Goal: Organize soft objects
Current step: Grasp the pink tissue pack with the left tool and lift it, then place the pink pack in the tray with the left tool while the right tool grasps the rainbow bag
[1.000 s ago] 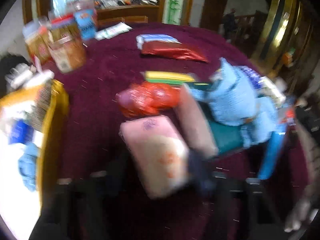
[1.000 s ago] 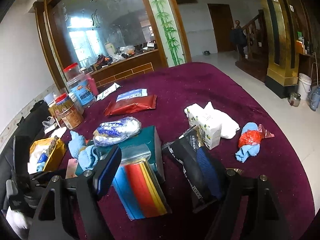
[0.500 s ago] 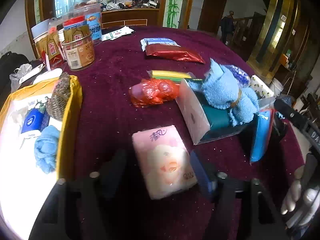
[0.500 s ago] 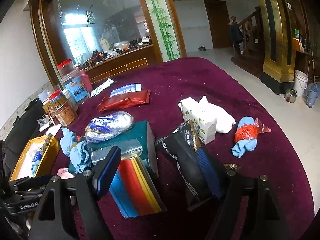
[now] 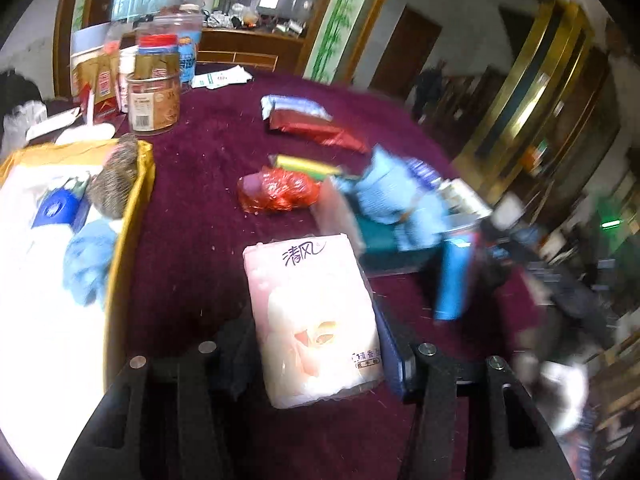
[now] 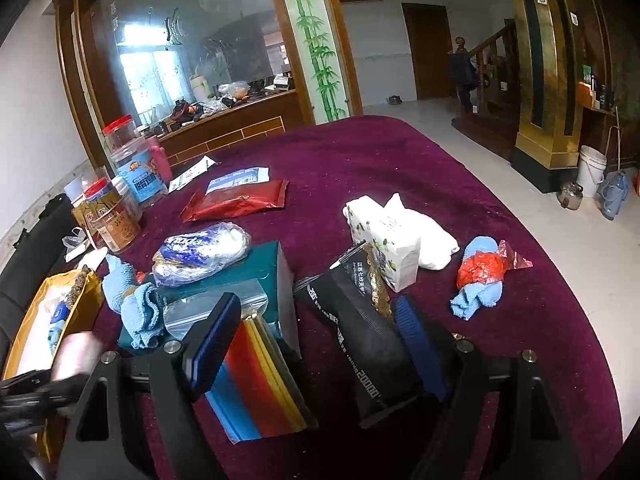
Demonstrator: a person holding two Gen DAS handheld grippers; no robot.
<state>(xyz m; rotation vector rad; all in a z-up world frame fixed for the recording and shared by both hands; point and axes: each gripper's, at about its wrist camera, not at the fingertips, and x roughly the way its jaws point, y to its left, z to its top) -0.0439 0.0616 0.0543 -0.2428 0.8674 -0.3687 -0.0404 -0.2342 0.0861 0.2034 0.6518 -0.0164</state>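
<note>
Closing its jaws around the pink tissue pack at six o'clock, the left tool is gripping it for the yellow box at nine o'clock; the right tool is opening wide above the bench.

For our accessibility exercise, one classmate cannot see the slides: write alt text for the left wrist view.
The left gripper is closing around a pink tissue pack above a dark red tablecloth. To the left, a yellow-rimmed box holds a blue cloth; beyond lie a red plastic bundle and blurred blue towels.
</note>
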